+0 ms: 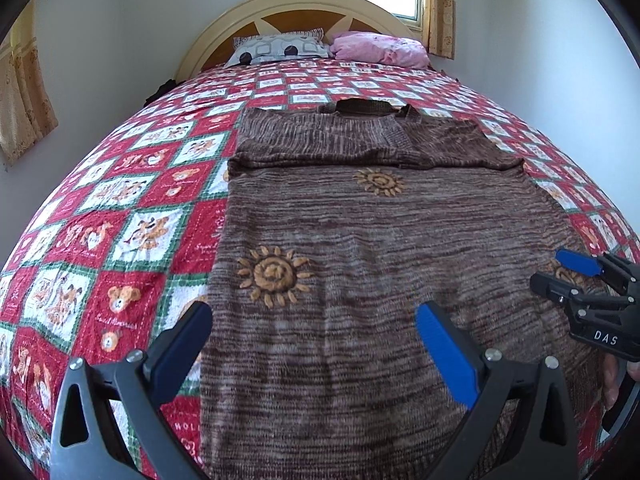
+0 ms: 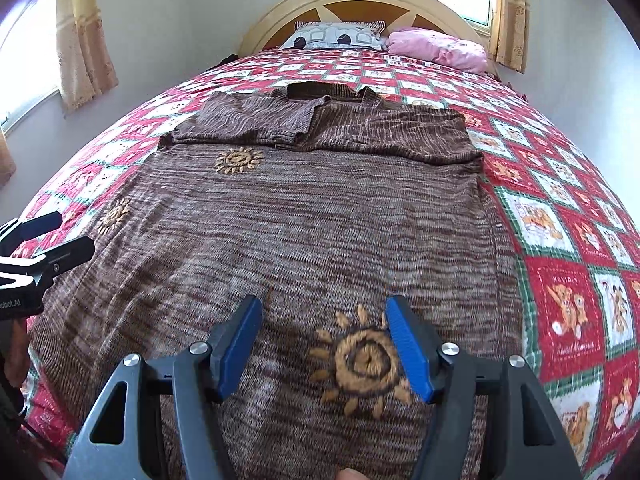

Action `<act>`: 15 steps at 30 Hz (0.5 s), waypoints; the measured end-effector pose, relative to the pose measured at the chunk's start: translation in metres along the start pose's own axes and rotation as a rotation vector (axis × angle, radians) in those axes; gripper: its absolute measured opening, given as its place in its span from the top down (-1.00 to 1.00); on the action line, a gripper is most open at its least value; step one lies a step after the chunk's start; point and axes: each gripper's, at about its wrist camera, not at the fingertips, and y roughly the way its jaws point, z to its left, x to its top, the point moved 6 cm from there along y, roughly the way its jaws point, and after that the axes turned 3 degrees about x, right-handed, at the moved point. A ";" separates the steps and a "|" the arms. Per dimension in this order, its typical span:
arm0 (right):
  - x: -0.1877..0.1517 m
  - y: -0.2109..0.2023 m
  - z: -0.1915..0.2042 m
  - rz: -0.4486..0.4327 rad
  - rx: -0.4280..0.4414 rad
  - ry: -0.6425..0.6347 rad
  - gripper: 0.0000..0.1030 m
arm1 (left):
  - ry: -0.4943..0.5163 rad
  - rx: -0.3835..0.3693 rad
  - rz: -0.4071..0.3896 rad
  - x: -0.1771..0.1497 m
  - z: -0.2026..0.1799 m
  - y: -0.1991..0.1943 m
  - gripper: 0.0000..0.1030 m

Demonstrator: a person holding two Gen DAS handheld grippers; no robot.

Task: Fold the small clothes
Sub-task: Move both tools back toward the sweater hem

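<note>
Brown knit sweater [image 1: 360, 240] looks soft and floppy; grab its bottom corners at 6 o'clock. Left gripper [image 1: 314, 334] and right gripper [image 2: 324, 338] both spread, holding nothing.

Matt, coarse-knit brown sweater [image 2: 304, 232]

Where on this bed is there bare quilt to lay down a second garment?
Free: the quilt left of the brown sweater, and the strip along its right edge. A narrower band lies between its collar and the pillows. Crowded: the middle, under the sweater and both open grippers.
</note>
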 end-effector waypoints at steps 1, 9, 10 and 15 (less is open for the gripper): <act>-0.001 -0.002 0.001 0.000 0.003 0.003 -0.28 | 0.000 0.001 0.000 -0.001 0.000 -0.001 -1.00; -0.015 -0.011 0.005 0.004 0.003 -0.010 -0.28 | -0.001 -0.008 0.007 -0.018 0.002 -0.011 -1.00; -0.017 -0.012 0.005 0.003 0.004 -0.010 -0.29 | 0.001 -0.007 0.008 -0.020 0.003 -0.013 -1.00; -0.028 -0.018 0.006 0.001 0.009 -0.010 -0.35 | -0.014 -0.015 0.012 -0.030 0.005 -0.018 -1.00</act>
